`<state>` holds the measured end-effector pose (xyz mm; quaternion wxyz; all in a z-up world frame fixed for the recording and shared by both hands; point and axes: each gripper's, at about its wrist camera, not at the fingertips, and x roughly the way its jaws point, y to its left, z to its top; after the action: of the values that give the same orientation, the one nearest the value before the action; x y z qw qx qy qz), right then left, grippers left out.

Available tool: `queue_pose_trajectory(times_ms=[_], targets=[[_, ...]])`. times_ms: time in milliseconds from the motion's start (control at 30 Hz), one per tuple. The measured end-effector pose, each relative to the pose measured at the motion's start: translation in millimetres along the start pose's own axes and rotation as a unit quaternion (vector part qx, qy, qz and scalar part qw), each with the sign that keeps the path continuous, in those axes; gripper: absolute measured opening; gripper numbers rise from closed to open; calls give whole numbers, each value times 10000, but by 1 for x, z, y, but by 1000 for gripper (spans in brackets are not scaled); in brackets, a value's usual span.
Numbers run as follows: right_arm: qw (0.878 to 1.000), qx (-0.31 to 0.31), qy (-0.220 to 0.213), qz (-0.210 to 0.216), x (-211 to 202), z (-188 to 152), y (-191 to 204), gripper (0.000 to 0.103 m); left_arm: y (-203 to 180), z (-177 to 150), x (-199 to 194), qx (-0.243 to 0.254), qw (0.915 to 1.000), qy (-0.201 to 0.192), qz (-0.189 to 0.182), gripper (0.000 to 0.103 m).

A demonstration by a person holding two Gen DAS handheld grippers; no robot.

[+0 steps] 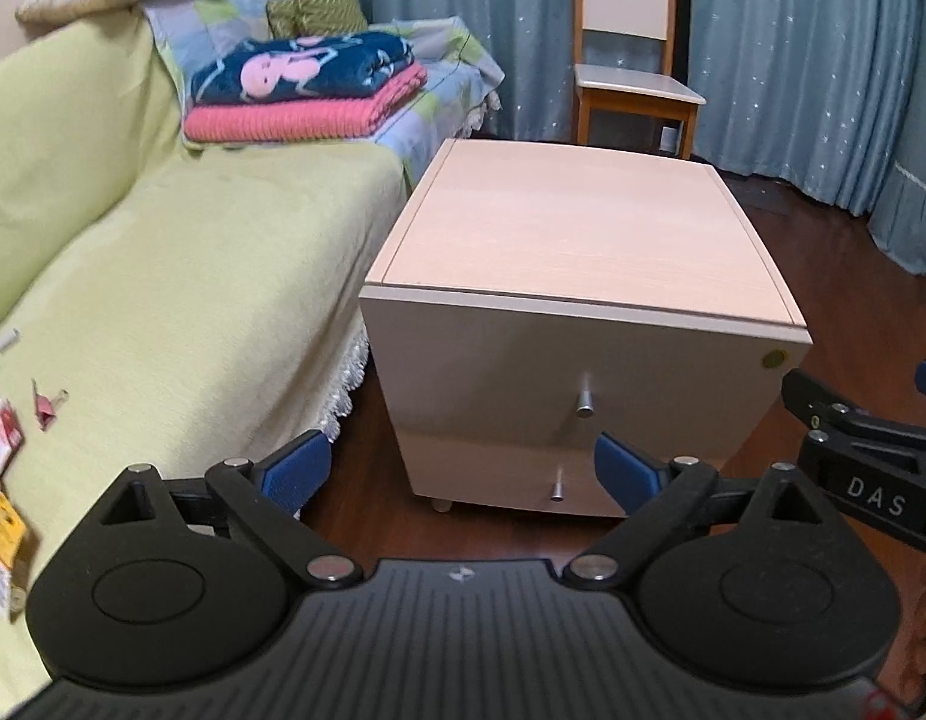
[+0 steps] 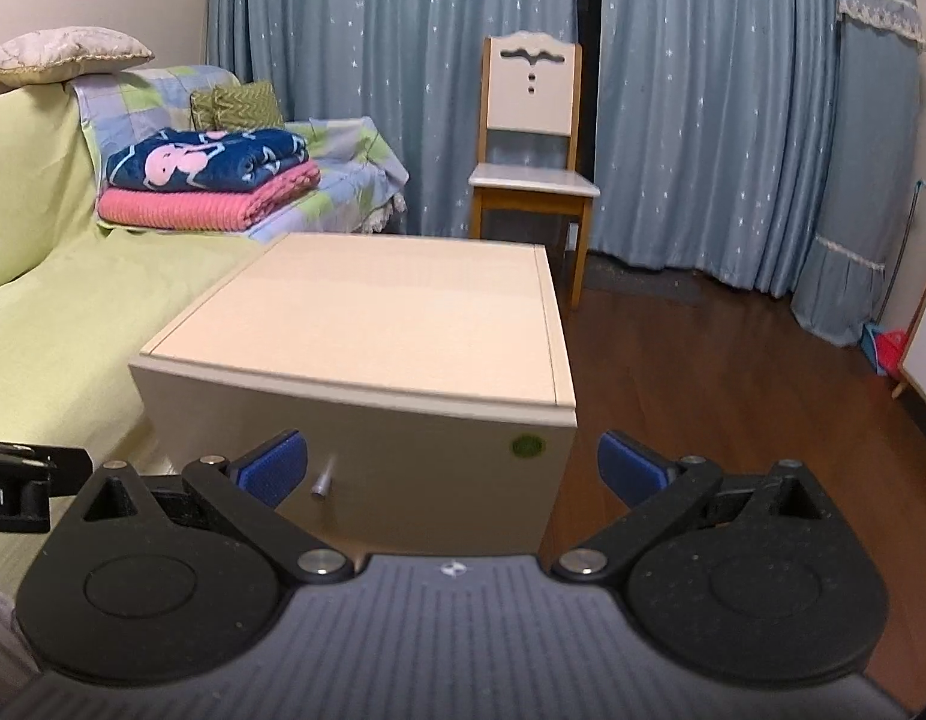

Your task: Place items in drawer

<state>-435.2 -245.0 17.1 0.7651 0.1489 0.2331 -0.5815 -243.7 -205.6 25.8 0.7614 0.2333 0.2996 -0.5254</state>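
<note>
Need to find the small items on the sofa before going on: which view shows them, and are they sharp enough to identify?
Left wrist view only: the small items sit at the far left edge on the green sofa cover, stretched by fisheye distortion and blurred, so no identifying them; the drawer knob is sharper. Right wrist view: the items are out of frame.

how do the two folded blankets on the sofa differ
The navy blanket lies on top; the pink blanket sits under it, on the sofa. The navy one bears a pale pink printed figure; the pink one is plain. The navy one looks fleecy, while the pink one shows a ribbed knit. Both are neatly folded, stacked together at the sofa's far end.
</note>
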Motion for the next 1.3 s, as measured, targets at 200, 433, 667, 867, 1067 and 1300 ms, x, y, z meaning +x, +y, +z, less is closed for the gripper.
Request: queue_pose_trajectory(times_ms=[200, 433, 667, 867, 1067, 1300], targets=[[9994, 222, 192, 169, -19, -7, -5, 102, -3, -18, -21, 64, 10000, 9, -57, 96], [9978, 400, 498, 171, -30, -28, -11, 102, 1, -42, -38, 53, 9999, 60, -113, 96], [9965, 462, 636, 268, -27, -37, -13, 102, 6, -55, -48, -6, 10000, 31, 4, 96], [9958, 415, 710, 395, -19, -39, -10, 102, 11, -57, -49, -141, 9998, 31, 148, 98], [9947, 434, 828, 418, -1, -37, -6, 102, 13, -54, -41, -144, 9997, 65, 190, 98], [9939, 433, 930, 406, 20, -32, -3, 102, 17, -42, -21, -202, 9996, 152, 122, 98]])
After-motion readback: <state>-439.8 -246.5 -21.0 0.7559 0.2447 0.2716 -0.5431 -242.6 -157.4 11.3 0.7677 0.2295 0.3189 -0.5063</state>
